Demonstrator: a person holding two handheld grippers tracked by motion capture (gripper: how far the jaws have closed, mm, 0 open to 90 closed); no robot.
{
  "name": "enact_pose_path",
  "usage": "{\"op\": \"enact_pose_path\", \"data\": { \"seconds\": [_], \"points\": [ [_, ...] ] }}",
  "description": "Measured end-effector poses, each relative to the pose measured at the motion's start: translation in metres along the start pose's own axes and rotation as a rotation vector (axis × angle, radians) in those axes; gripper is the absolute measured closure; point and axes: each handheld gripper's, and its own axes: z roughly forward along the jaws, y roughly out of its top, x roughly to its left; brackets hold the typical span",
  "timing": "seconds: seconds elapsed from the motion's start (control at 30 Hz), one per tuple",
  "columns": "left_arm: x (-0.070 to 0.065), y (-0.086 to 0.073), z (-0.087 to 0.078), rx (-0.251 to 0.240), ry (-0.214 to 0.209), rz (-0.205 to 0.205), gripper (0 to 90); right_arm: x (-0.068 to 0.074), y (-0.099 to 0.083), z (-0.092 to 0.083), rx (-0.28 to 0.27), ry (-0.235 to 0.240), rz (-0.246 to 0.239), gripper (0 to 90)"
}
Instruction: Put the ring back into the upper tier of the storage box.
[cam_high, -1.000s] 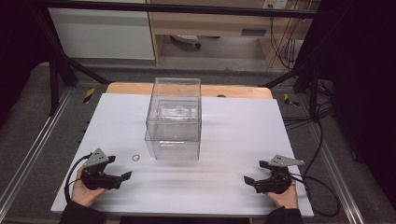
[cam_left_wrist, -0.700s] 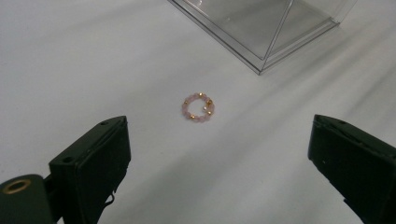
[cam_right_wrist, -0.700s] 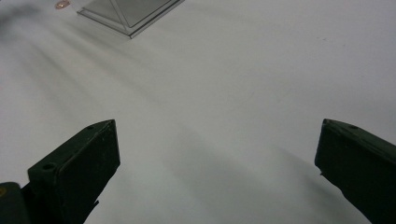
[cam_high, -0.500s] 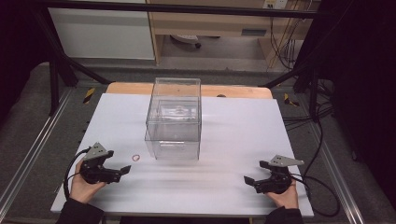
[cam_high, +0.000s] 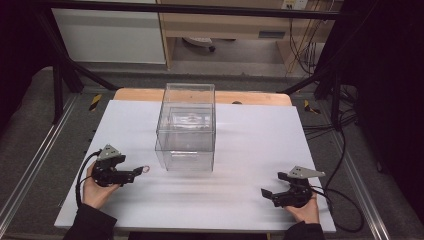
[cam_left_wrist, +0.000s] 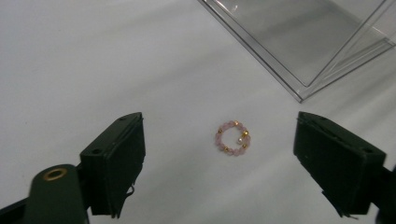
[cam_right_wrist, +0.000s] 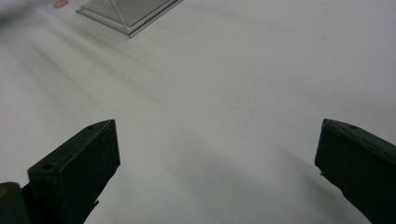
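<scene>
A small ring of pink and gold beads (cam_left_wrist: 218, 138) lies flat on the white tabletop (cam_high: 240, 150), just left of a clear plastic box (cam_high: 187, 127). My left gripper (cam_high: 136, 174) is open, and its tips are just short of the bead ring (cam_high: 145, 169). In the left gripper view the ring sits ahead of the wide-apart jaws of the left gripper (cam_left_wrist: 219, 119), touching neither. My right gripper (cam_high: 267, 194) rests near the front right of the table. The right gripper (cam_right_wrist: 218, 123) is open with nothing between its jaws.
The clear box (cam_left_wrist: 308, 46) stands in the table's middle with a smaller clear box inside it; its corner (cam_right_wrist: 126, 11) is far ahead in the right gripper view. A wooden strip (cam_high: 135, 94) borders the far edge. Cables (cam_high: 345, 145) hang off the right side.
My left gripper has moved forward and to the right, closing on the bead ring. The right gripper has barely moved.
</scene>
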Motion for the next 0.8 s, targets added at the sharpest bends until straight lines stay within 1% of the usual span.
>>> {"op": "enact_pose_path", "data": {
  "seconds": [0.03, 0.07, 0.1, 0.17, 0.2, 0.23, 0.3, 0.5, 0.57, 0.6, 0.63, 0.67, 0.7, 0.77, 0.8],
  "points": [
    [0.0, 0.001, 0.002, 0.005, 0.003, -0.007, 19.7, 0.0, 0.0, 0.0, 0.002, 0.0, 0.003, 0.5],
    [0.0, 0.002, 0.004, 0.006, 0.012, -0.015, 23.5, 0.0, 0.0, 0.001, 0.005, 0.001, 0.002, 0.5],
    [0.0, 0.002, 0.005, 0.007, 0.013, -0.012, 23.5, 0.0, 0.0, 0.001, 0.005, 0.001, 0.002, 0.5],
    [0.001, 0.002, 0.009, 0.012, 0.015, -0.015, 28.3, 0.0, 0.0, 0.001, 0.008, 0.0, 0.001, 0.5],
    [0.001, 0.002, 0.012, 0.021, 0.023, -0.017, 32.7, 0.0, 0.0, 0.001, 0.006, -0.001, 0.001, 0.5],
    [0.001, 0.001, 0.013, 0.022, 0.022, -0.024, 32.7, 0.0, 0.0, 0.001, 0.006, -0.001, 0.001, 0.5],
    [0.002, -0.002, 0.016, 0.026, 0.011, -0.033, 38.2, 0.0, 0.0, 0.001, 0.005, -0.001, 0.0, 0.5],
    [0.002, -0.004, 0.027, 0.032, 0.017, -0.031, 50.0, 0.0, -0.001, 0.002, 0.01, 0.003, 0.0, 0.5],
    [0.001, -0.005, 0.029, 0.035, 0.002, -0.039, 54.3, 0.0, 0.0, 0.002, 0.008, 0.003, -0.001, 0.5],
    [0.0, -0.005, 0.03, 0.036, 0.002, -0.038, 58.0, 0.0, 0.0, 0.002, 0.009, 0.0, -0.002, 0.5],
    [0.0, -0.005, 0.031, 0.041, 0.011, -0.032, 58.0, 0.0, 0.0, 0.002, 0.009, 0.0, -0.002, 0.5],
    [-0.001, -0.005, 0.032, 0.043, 0.011, -0.035, 63.3, 0.0, 0.0, 0.001, 0.009, 0.0, -0.003, 0.5],
    [-0.001, -0.005, 0.032, 0.043, 0.013, -0.034, 63.3, 0.0, 0.0, 0.001, 0.009, 0.0, -0.003, 0.5],
    [-0.002, -0.006, 0.033, 0.044, 0.01, -0.038, 68.6, 0.0, 0.0, 0.001, 0.008, -0.002, 0.0, 0.5],
    [-0.002, -0.006, 0.033, 0.048, 0.008, -0.04, 68.6, 0.0, 0.0, 0.001, 0.008, -0.002, 0.0, 0.5]
  ]
}}
